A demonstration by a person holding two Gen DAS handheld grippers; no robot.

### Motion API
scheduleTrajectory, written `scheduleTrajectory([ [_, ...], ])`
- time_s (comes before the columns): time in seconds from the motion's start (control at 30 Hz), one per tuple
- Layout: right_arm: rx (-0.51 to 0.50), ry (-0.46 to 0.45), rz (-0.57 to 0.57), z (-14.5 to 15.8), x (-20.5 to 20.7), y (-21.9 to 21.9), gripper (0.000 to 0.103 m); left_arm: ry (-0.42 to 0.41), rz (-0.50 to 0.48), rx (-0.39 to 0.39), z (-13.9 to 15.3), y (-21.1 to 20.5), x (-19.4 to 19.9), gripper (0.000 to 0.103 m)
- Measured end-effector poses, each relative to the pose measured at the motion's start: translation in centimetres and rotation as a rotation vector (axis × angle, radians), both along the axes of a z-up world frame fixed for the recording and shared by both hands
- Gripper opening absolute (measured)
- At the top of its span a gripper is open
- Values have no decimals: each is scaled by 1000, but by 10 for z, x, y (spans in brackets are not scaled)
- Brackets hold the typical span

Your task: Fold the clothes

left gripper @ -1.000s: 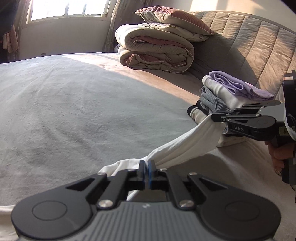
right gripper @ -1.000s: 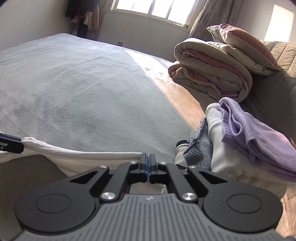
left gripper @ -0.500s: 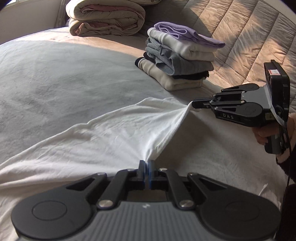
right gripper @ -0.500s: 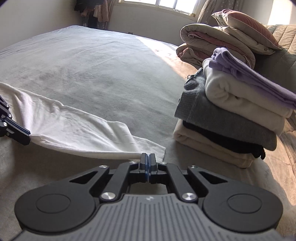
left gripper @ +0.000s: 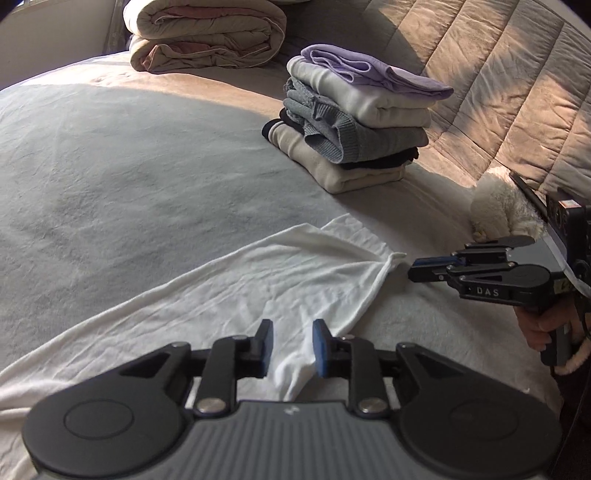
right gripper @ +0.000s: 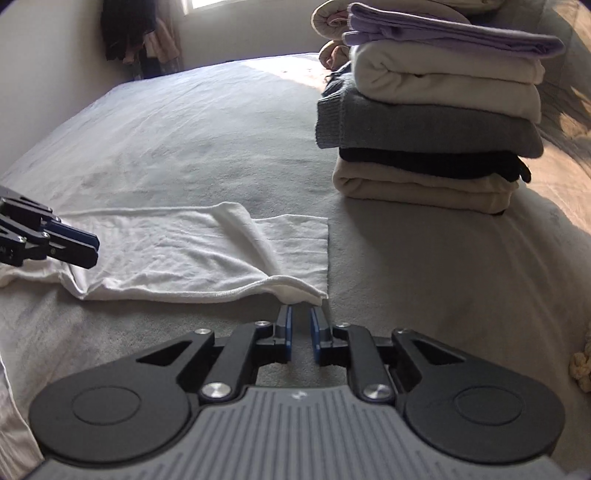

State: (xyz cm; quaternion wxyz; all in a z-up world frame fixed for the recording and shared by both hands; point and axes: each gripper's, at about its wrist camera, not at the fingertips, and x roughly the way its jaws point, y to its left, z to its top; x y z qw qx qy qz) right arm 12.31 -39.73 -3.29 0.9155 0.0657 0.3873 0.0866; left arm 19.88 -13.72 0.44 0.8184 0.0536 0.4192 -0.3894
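Both tilted down: left hand-held gripper (left gripper: 291, 345) opening (over white garment (left gripper: 258, 273)).

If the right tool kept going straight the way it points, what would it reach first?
Most likely the near corner of the white cloth, lying just ahead of the right tool, whose jaws are opening with nothing between them.

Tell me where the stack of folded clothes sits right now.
The stack of folded clothes sits on the bed by the quilted headboard, beyond the white garment, with the folded duvet behind it.
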Motion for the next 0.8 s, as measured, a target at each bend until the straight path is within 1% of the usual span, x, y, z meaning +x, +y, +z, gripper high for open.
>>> scheduleTrajectory([
  [0.03, 82, 7, -27, -1, -1, -10, 33, -7, 0, 7, 2, -9, 6, 31],
  [0.07, 161, 13, -58, -4, -2, -19, 36, -12, -5, 16, 3, -20, 11, 33],
  [0.13, 319, 45, -130, -13, -2, -38, 36, -16, -21, 34, 2, -42, 23, 36],
  [0.23, 590, 98, -229, -29, -6, -64, 37, -38, -56, 63, -2, -77, 36, 38],
  [0.3, 732, 123, -266, -39, -10, -73, 37, -57, -78, 77, -6, -97, 44, 39],
  [0.4, 800, 126, -289, -43, -9, -72, 36, -44, -89, 94, -16, -119, 57, 39],
  [0.5, 861, 126, -322, -48, -8, -70, 36, -4, -99, 96, -27, -132, 69, 38],
  [0.53, 893, 128, -345, -51, -7, -70, 36, -2, -102, 92, -29, -134, 70, 38],
  [0.6, 955, 131, -388, -57, -6, -70, 36, 8, -103, 67, -28, -135, 73, 38],
  [0.67, 1008, 127, -423, -59, -8, -73, 36, 37, -102, 32, -28, -133, 76, 38],
  [0.77, 1065, 120, -475, -61, -10, -74, 39, 80, -118, -12, -29, -131, 78, 37],
  [0.8, 1077, 120, -490, -62, -10, -74, 39, 79, -127, -14, -29, -132, 76, 37],
])
